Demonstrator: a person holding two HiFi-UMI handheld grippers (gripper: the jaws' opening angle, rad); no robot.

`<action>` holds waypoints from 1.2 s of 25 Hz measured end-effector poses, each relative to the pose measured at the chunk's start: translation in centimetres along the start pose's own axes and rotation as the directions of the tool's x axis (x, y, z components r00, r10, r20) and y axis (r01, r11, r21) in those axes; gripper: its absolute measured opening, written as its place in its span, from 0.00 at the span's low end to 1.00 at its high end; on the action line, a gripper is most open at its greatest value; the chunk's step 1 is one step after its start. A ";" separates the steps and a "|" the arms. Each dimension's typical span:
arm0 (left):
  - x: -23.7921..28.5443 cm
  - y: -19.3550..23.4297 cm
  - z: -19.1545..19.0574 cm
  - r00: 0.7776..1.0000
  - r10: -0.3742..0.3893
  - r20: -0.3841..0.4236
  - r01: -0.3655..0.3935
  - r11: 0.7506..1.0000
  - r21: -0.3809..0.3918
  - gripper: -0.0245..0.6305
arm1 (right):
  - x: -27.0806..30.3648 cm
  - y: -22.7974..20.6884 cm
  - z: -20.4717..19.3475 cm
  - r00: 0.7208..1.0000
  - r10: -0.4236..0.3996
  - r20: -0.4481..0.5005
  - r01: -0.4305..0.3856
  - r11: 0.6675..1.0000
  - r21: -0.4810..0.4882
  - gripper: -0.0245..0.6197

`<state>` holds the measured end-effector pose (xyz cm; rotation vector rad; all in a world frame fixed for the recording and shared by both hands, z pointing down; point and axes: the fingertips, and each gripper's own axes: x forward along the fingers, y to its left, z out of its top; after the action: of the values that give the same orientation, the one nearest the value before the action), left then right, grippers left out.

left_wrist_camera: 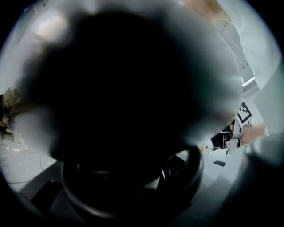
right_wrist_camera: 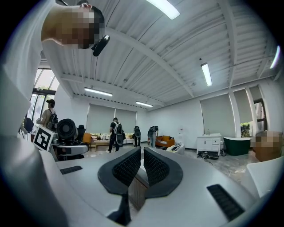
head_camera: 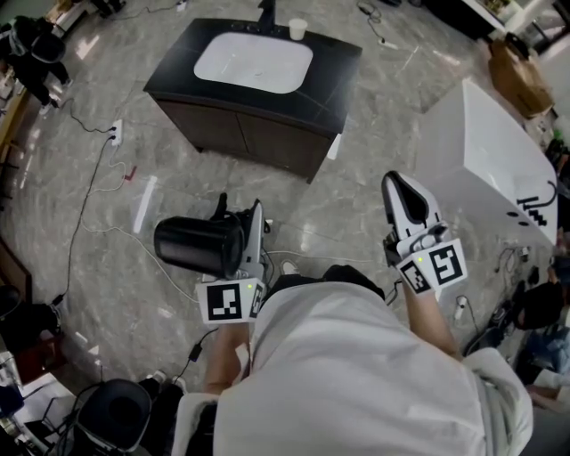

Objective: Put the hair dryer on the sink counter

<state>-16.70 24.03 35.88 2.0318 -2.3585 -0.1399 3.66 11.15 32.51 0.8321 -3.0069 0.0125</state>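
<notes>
A black hair dryer [head_camera: 198, 246] with a fat barrel hangs above the floor, and my left gripper [head_camera: 249, 230] is shut on it; only one white finger shows beside it. In the left gripper view the hair dryer [left_wrist_camera: 124, 97] is a dark blur that fills the picture and hides the jaws. My right gripper [head_camera: 405, 191] is held out level, shut and empty, its ribbed pads [right_wrist_camera: 126, 166] almost touching. The black sink counter [head_camera: 334, 76] with a white basin [head_camera: 254, 62] stands ahead across the floor, well away from both grippers.
A paper cup [head_camera: 297, 28] and a dark faucet [head_camera: 265, 13] stand at the counter's back edge. A white bathtub [head_camera: 485, 160] is at the right. Cables and a power strip [head_camera: 116, 134] lie on the marble floor at left. Several people stand far off [right_wrist_camera: 116, 133].
</notes>
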 end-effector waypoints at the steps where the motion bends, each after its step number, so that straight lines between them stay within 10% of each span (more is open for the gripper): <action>1: 0.0 0.0 0.0 1.000 -0.002 0.002 0.002 1.000 -0.003 0.38 | -0.1 0.0 0.0 1.000 -0.005 -0.004 0.005 1.000 -0.001 0.11; 30: 2.1 -2.0 -1.4 0.999 -0.051 -0.010 0.051 0.998 -0.031 0.38 | -0.5 -1.8 -0.1 1.000 -0.027 -0.013 0.027 1.000 -0.012 0.11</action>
<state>-14.95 21.61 37.06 2.0743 -2.2840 -0.1649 5.00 9.82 32.57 0.8678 -2.9806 0.0000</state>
